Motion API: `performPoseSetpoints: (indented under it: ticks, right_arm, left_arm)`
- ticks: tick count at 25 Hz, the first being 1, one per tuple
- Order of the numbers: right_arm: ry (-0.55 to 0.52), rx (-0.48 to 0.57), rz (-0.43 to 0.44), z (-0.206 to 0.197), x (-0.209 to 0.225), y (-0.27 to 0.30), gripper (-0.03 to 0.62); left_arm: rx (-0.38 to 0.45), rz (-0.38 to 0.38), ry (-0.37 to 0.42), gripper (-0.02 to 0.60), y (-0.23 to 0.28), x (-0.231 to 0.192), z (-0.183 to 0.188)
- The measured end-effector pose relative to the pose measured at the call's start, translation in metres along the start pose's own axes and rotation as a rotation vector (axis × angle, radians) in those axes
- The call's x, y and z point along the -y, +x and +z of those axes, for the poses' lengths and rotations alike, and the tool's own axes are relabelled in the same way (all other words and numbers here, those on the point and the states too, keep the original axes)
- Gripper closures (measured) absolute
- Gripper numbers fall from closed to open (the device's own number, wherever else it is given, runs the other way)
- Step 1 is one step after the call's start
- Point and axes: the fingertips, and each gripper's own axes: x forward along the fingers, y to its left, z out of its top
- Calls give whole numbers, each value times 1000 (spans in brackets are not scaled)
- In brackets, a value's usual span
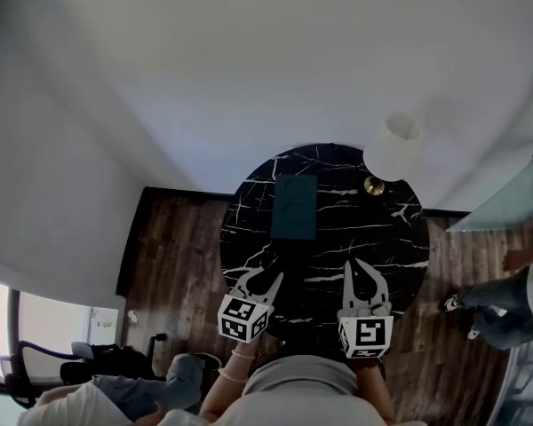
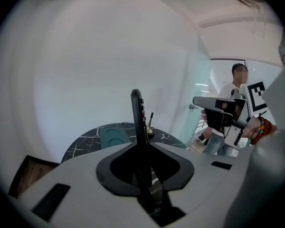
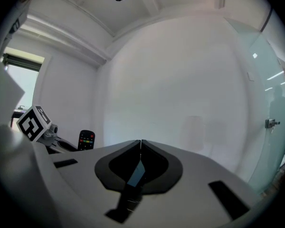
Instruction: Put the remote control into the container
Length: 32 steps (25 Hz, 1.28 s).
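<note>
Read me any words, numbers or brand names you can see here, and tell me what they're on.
No readable text anywhere in these views.
Left marker cube and right marker cube: black-and-white square patterns only, not words.
Remote control: coloured buttons show, but any print on them is too small to read.

Soft, even daylight filled every view, brightest at the window [image 1: 53, 327]. Bright streaks glared on the glass panel [image 3: 270, 75]. Each view curved strongly at its edges; both gripper views had dark corners.
</note>
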Motion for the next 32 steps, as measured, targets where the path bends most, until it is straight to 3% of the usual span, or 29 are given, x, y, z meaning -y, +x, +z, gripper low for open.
performPoseSetpoints:
  ticks: [11, 23, 28, 32]
  right_arm:
    - [5, -28, -47, -11, 22, -2, 582]
    - [22, -57, -127, -20, 52, -14, 582]
    - [26, -67, -143, -23, 59, -16, 582]
    - [26, -73, -151, -25, 62, -16, 582]
  left_arm:
    - [-160, -38, -30, 500, 39, -11, -52]
    - [-447, -141, -173, 500, 93, -27, -140]
    - [-533, -183, -256, 500, 111, -26, -172]
    - [-554, -197, -354, 499, 122, -27, -182]
